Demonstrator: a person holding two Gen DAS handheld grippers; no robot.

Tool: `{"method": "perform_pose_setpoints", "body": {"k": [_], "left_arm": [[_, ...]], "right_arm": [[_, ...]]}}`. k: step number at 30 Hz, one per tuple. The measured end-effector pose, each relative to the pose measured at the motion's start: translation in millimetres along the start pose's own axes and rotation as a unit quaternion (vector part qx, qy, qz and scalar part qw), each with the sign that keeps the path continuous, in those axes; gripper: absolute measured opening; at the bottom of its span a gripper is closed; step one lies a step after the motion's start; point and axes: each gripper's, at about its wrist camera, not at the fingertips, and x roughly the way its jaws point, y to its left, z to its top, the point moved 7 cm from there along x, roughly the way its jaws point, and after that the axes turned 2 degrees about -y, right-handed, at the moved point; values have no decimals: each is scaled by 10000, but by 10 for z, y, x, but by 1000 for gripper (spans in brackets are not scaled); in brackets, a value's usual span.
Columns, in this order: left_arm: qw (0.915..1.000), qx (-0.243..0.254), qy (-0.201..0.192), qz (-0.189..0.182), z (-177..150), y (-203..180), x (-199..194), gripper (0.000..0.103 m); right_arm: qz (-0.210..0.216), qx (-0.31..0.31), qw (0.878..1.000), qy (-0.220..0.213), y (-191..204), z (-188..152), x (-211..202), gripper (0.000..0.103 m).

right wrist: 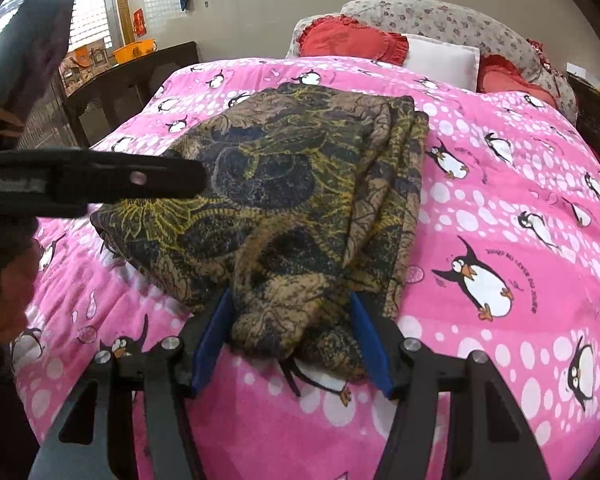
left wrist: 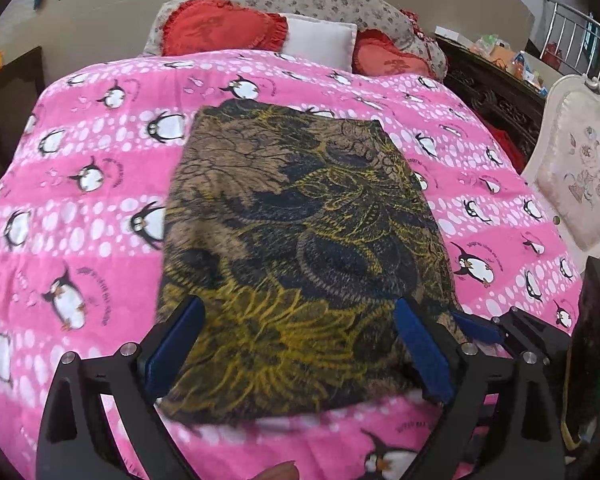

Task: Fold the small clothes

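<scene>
1. Patterned garment (left wrist: 300, 240) (right wrist: 284, 208): thin brown fabric printed with dark navy blotches and yellow-gold leafy linework.
2. Folded into a rough rectangle several layers deep, with stacked edges showing along the 3 o'clock side in the right wrist view.
3. Laid flat across the middle of the pink penguin bedspread (left wrist: 80, 200) (right wrist: 500, 200), long axis running from 6 o'clock toward 12 o'clock in the left wrist view.
4. Far edge straight and fairly crisp; near corner at 6 o'clock in the right wrist view bunched, rumpled and slightly raised.
</scene>
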Motion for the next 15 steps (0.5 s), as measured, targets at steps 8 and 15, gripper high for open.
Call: {"method": "perform_pose_setpoints", "body": {"k": [8, 15], "left_arm": [[9994, -271, 197, 113, -377, 322, -8, 80], [9954, -867, 157, -384, -546, 457, 21, 80]], "right_arm": [[-171, 14, 9998, -82, -44, 99, -329, 60], [-154, 426, 9974, -561, -243, 837, -327, 36]]}}
